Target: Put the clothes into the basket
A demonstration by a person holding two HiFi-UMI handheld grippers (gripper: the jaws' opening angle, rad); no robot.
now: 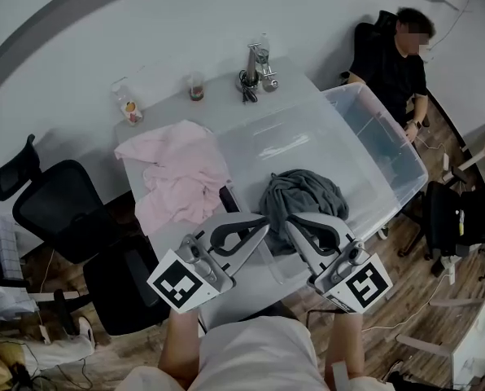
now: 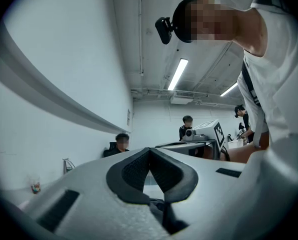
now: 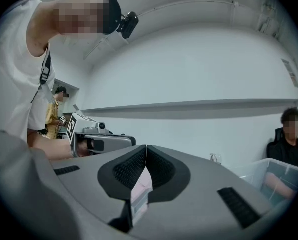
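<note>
A crumpled pink garment (image 1: pixel 181 173) lies on the white table (image 1: pixel 226 108), left of the clear plastic basket (image 1: pixel 373 112). A dark grey garment (image 1: pixel 308 195) is bunched at the basket's near end. My left gripper (image 1: pixel 263 228) and right gripper (image 1: pixel 290 225) are held side by side just in front of the grey garment, tips raised and nearly touching each other. In the left gripper view the left gripper (image 2: pixel 149 149) has its pads pressed together with nothing between them. The right gripper (image 3: pixel 146 147) is shut the same way and holds nothing.
A black office chair (image 1: pixel 51 210) stands left of the table. A person in black (image 1: pixel 397 55) sits beyond the basket's far right corner. Cups (image 1: pixel 196 86), a bottle (image 1: pixel 263 54) and small metal items stand at the table's far end. Cables and boxes litter the floor.
</note>
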